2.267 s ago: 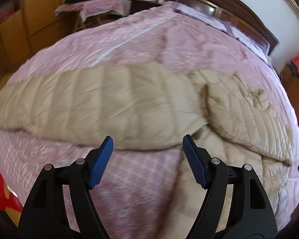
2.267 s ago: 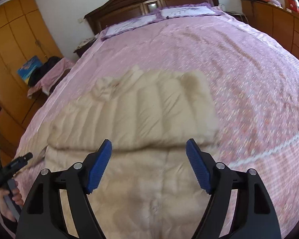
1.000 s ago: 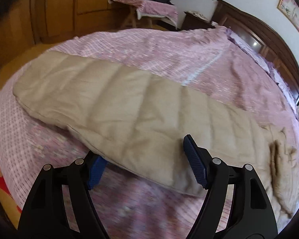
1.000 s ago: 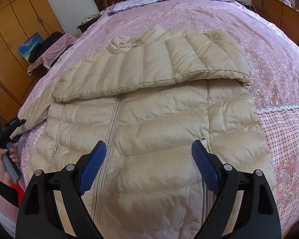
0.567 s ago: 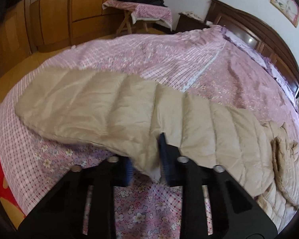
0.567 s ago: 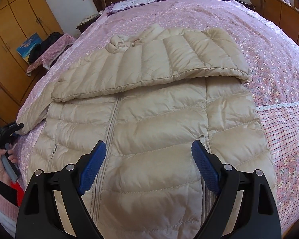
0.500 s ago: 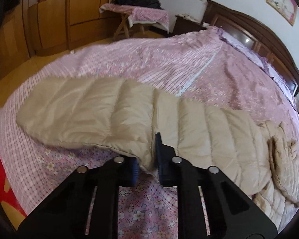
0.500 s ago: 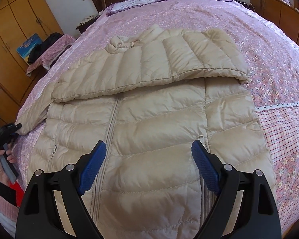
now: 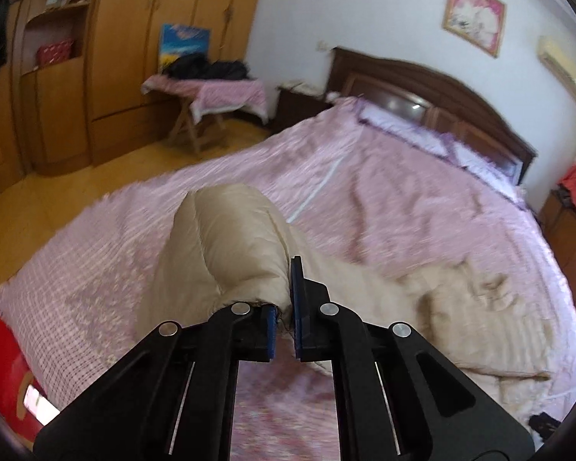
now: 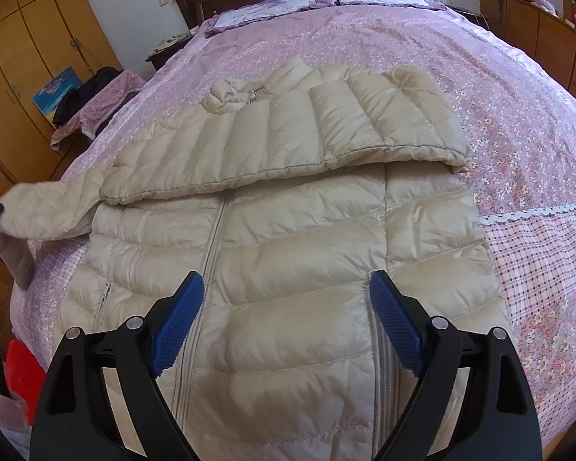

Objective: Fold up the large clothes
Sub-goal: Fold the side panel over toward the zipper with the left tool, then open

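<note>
A beige puffer jacket lies front up on the pink bed, zipper toward me. Its right sleeve is folded across the chest. My left gripper is shut on the edge of the left sleeve and holds it lifted above the bedspread; the sleeve bulges up in front of the jaws. In the right wrist view that raised sleeve shows at the far left. My right gripper is open and empty, hovering over the jacket's lower front.
The pink floral bedspread covers a wide bed with a dark wooden headboard. A folding stand with dark clothes and wooden wardrobes are to the left. A red object sits by the bed's near corner.
My left gripper closed on the sleeve's edge and has lifted it up off the bed, bunching it. My right gripper stayed open and moved slightly lower over the jacket.
</note>
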A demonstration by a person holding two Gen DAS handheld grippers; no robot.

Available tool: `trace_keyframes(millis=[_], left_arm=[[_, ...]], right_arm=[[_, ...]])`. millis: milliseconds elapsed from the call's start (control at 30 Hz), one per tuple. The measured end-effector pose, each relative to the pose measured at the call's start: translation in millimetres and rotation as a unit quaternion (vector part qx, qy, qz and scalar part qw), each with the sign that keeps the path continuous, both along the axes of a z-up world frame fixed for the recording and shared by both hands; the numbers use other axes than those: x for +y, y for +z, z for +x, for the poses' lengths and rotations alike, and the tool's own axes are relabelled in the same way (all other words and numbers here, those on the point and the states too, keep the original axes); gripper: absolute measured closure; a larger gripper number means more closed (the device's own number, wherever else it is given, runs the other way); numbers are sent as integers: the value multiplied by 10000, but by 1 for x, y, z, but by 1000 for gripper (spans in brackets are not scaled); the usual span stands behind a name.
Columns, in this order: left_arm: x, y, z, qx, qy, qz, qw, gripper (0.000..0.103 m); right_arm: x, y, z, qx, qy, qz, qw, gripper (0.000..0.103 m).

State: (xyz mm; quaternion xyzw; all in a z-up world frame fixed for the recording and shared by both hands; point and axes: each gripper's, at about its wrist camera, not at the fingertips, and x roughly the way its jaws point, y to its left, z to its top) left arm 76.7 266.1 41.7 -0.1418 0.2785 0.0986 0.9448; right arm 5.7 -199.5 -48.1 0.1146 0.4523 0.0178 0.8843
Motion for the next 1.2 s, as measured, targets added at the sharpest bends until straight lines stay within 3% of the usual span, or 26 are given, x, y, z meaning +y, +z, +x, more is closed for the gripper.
trace_keyframes(millis=[233, 600, 800, 1200], left_arm=[[-56, 47, 1, -485, -799, 1, 9956, 97], [-166, 61, 27, -537, -1865, 144, 9809, 97], [-230, 42, 47, -253, -2349, 194, 9715, 97], [-321, -35, 77, 627, -2927, 306, 9537, 97]], right_arm=[[-9, 3, -2, -5, -131, -16, 9999, 7], [-39, 15, -15, -153, -431, 90, 9989, 7], [-58, 22, -24, -239, -665, -1, 9975, 7], [-83, 14, -31, -198, -941, 2, 9954, 6]])
